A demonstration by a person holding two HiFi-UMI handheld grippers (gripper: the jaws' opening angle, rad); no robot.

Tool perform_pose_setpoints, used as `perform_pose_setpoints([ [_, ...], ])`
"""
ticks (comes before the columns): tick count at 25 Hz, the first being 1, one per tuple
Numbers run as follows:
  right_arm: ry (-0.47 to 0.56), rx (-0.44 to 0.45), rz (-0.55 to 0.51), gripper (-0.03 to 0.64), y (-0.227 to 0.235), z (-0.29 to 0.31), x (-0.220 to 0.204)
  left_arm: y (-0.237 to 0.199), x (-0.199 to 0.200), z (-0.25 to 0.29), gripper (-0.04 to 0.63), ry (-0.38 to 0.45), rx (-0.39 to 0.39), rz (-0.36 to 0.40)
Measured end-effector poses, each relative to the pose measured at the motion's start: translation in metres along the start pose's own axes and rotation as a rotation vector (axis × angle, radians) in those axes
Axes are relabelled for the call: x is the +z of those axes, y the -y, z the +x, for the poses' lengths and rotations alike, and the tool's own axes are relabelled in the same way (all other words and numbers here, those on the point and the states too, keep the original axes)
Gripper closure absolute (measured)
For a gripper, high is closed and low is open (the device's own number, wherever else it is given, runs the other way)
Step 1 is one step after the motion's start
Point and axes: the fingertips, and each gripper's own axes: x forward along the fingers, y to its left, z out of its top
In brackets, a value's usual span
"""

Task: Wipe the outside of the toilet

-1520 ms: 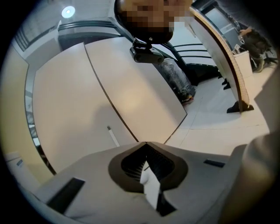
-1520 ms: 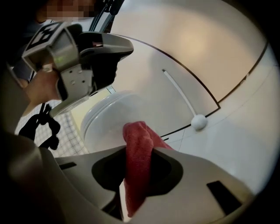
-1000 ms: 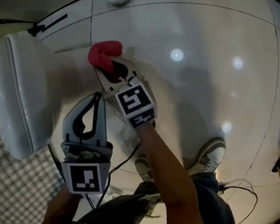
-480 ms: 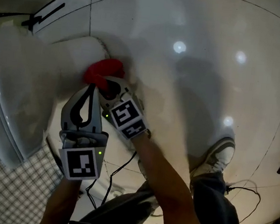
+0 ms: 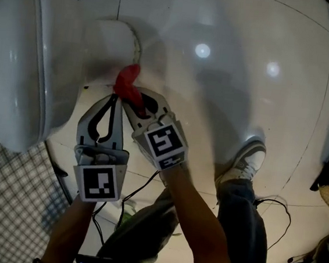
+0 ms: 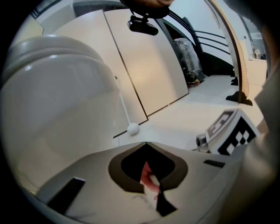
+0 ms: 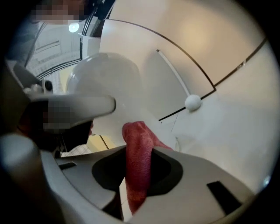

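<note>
Left gripper (image 5: 116, 98) jaws together; right gripper (image 5: 133, 97) jaws clamp the red cloth (image 5: 127, 77).

Right gripper (image 5: 134, 99) pinches a red cloth (image 5: 127, 82), seemingly touching the toilet (image 5: 20, 54) base; left gripper (image 5: 114, 100) alongside.

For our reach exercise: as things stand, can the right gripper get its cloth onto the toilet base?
Probably yes. The right gripper holds the cloth close beside the toilet base, with nothing between them; the left gripper lies alongside, not across the way.
</note>
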Motion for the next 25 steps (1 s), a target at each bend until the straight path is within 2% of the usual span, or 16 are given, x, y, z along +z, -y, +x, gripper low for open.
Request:
perform_pose_setpoints([
  [2, 0.017, -0.032, -0.01, 0.526, -0.016, -0.018, 0.03, -0.007, 0.005, -0.019, 0.586, -0.034, -0.007, -0.025],
  [4, 0.023, -0.047, -0.049, 0.526, -0.036, -0.037, 0.059, -0.019, 0.018, -0.037, 0.586, -0.04, 0.01, -0.08],
  [9, 0.025, -0.046, -0.12, 0.526, -0.085, -0.109, 0.134, -0.014, 0.08, -0.085, 0.586, 0.032, 0.076, -0.182],
  [12, 0.016, -0.004, -0.17, 0.526, -0.121, -0.144, 0.177, -0.011, 0.115, -0.117, 0.586, 0.051, 0.138, -0.252],
  [16, -0.017, 0.113, -0.256, 0.526, -0.187, -0.132, 0.224, -0.054, 0.13, -0.161, 0.588, 0.051, 0.269, -0.353],
  [19, -0.062, 0.209, -0.295, 0.526, -0.242, -0.102, 0.235, -0.103, 0.122, -0.202, 0.586, 0.069, 0.403, -0.451],
  [22, -0.13, 0.32, -0.34, 0.526, -0.299, -0.075, 0.221, -0.138, 0.096, -0.252, 0.586, 0.066, 0.546, -0.545],
  [25, -0.218, 0.441, -0.396, 0.526, -0.351, -0.058, 0.187, -0.153, 0.06, -0.302, 0.588, 0.05, 0.704, -0.639],
])
